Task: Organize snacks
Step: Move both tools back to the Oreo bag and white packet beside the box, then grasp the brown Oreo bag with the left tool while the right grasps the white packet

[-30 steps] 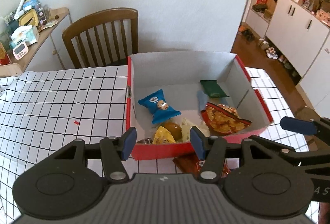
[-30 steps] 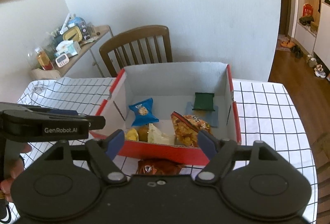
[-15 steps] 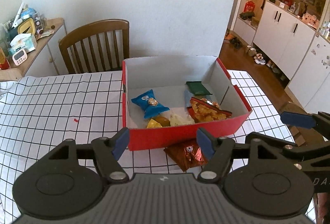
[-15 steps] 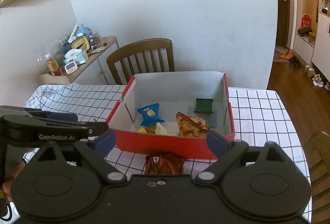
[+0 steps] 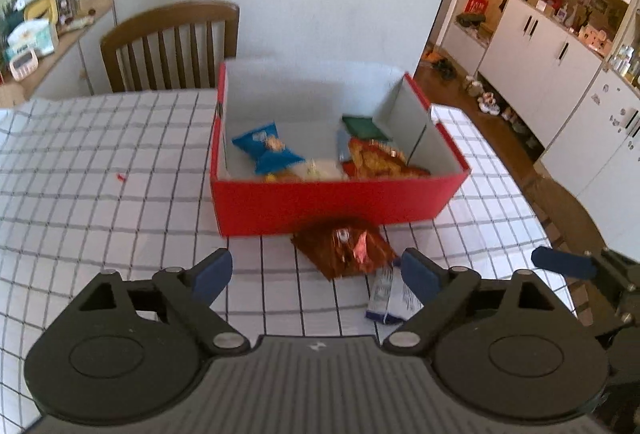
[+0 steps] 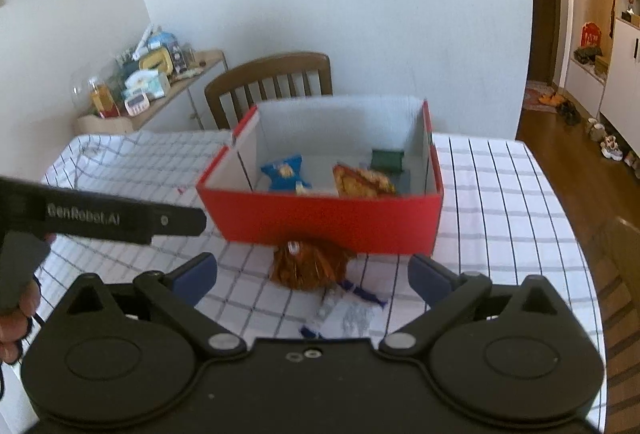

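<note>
Both tools have just been opening: the left tool (image 5: 316, 272) and the right tool (image 6: 312, 274) gape wide at lower frame, gripping nothing, the brown snack bag (image 5: 344, 248) lying loose between their tips below the red box (image 5: 336, 200).

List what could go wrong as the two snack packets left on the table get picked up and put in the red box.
1. The brown packet lies against the red box's near wall, so fingers closing on it may shove the box.
2. The white-and-blue packet lies beside the brown one, partly tucked under it; one grab may catch both.
3. Both the left gripper and right gripper, jaws just opened and empty, face the same spot and may collide.
</note>
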